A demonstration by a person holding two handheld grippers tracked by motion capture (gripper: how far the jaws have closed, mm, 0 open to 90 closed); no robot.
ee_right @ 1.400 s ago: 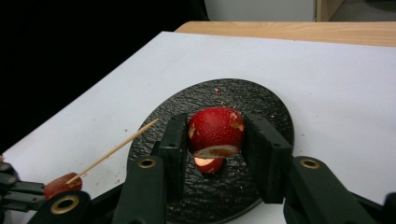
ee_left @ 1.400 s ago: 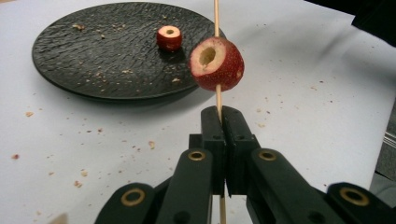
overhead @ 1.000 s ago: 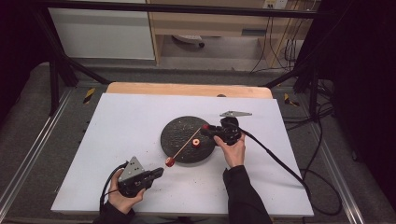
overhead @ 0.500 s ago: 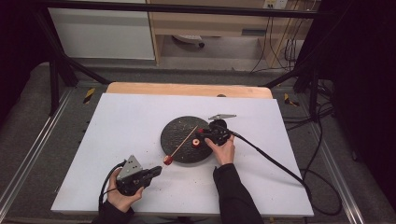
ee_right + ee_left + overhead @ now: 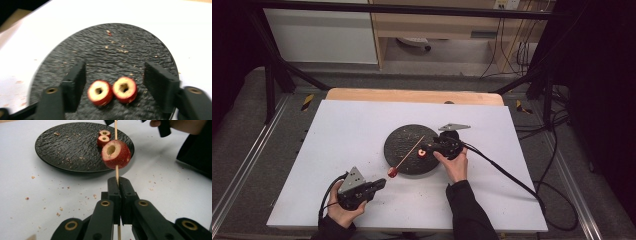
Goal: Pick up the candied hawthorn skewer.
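Observation:
My left gripper (image 5: 381,184) (image 5: 119,180) is shut on a thin wooden skewer (image 5: 410,151) (image 5: 115,128) near the table's front. The skewer slants up over a black round plate (image 5: 402,142) (image 5: 62,150) (image 5: 107,50). A cored red fruit (image 5: 392,172) (image 5: 115,154) is threaded on it just past the jaws. Two more cored red fruits (image 5: 99,93) (image 5: 124,89) (image 5: 103,138) lie side by side on the plate. My right gripper (image 5: 426,150) (image 5: 116,72) is open at the plate's right side, one jaw on each side of the pair, touching neither.
The plate rests on a white table top (image 5: 352,135) scattered with small crumbs (image 5: 60,208). A wooden edge (image 5: 412,95) runs along the far side. Black cables (image 5: 507,175) trail off to the right.
My right gripper has shifted a little to the left, further over the plate and around the two fruits. The left gripper and the skewer have hardly moved.

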